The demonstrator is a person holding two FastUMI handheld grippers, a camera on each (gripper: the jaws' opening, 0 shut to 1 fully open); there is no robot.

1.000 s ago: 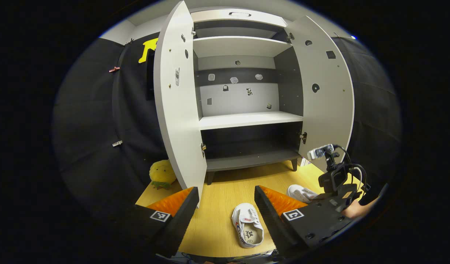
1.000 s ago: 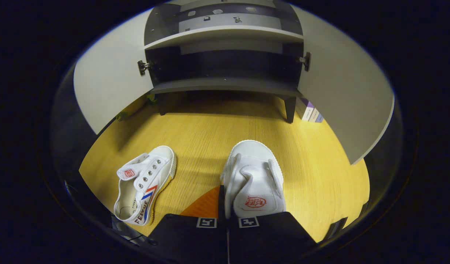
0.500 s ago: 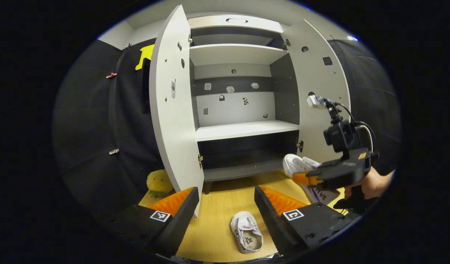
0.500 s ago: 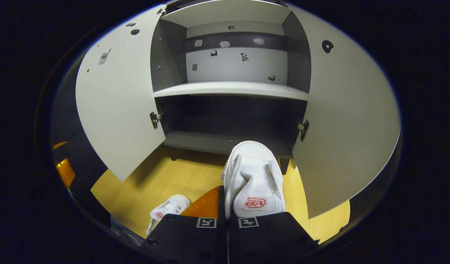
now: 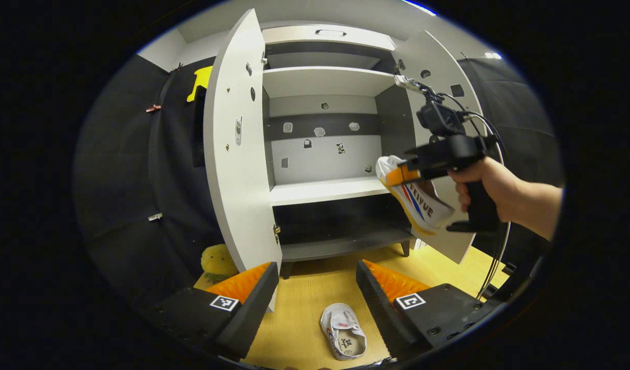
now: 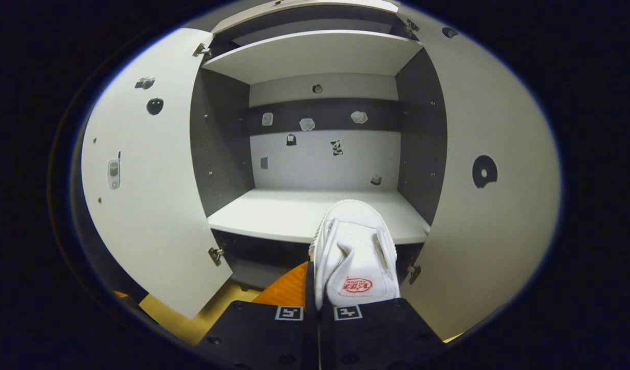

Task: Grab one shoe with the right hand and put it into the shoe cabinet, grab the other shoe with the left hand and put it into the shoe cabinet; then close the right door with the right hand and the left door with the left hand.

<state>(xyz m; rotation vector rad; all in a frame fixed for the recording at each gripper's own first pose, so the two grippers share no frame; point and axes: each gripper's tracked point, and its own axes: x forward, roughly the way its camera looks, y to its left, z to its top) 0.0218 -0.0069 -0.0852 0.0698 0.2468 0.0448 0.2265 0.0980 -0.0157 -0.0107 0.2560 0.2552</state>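
My right gripper [image 6: 315, 288] is clamped on one white shoe [image 6: 354, 252], held in the air at the front edge of the shoe cabinet's [image 5: 325, 82] middle shelf [image 6: 294, 216], toe pointing in. My left gripper [image 5: 315, 288] hangs spread and empty over the floor [image 5: 315, 280], above the other shoe [image 5: 343, 338]. Left door [image 5: 235, 154] and right door [image 6: 479, 205] stand open.
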